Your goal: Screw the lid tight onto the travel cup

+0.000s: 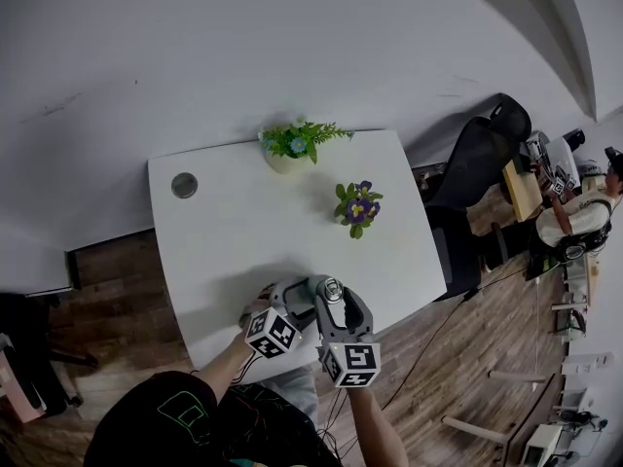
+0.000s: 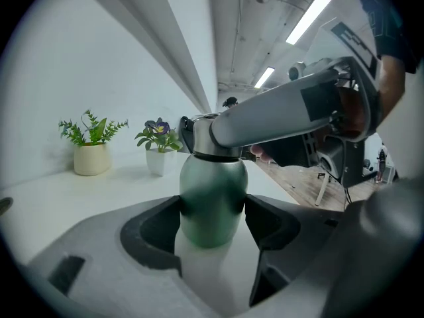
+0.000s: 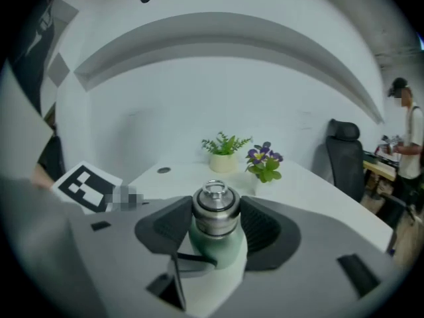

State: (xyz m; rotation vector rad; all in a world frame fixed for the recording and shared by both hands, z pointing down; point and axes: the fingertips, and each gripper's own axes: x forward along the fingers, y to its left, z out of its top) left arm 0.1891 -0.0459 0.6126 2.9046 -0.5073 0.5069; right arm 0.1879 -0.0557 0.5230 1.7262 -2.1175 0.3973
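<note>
Here the left gripper (image 2: 212,220) clamps the cup (image 2: 212,191) by its green body, upright near the front edge of the table (image 1: 243,222), while the right gripper (image 3: 216,222) grasps the steel lid (image 3: 215,204) on top, pads against its sides. The likely trouble is slip: the lid is smooth metal, so the pads may skid round it instead of turning it, or the cup may spin in the left jaws. If the right gripper tilts while twisting, the thread could cross and jam.
</note>
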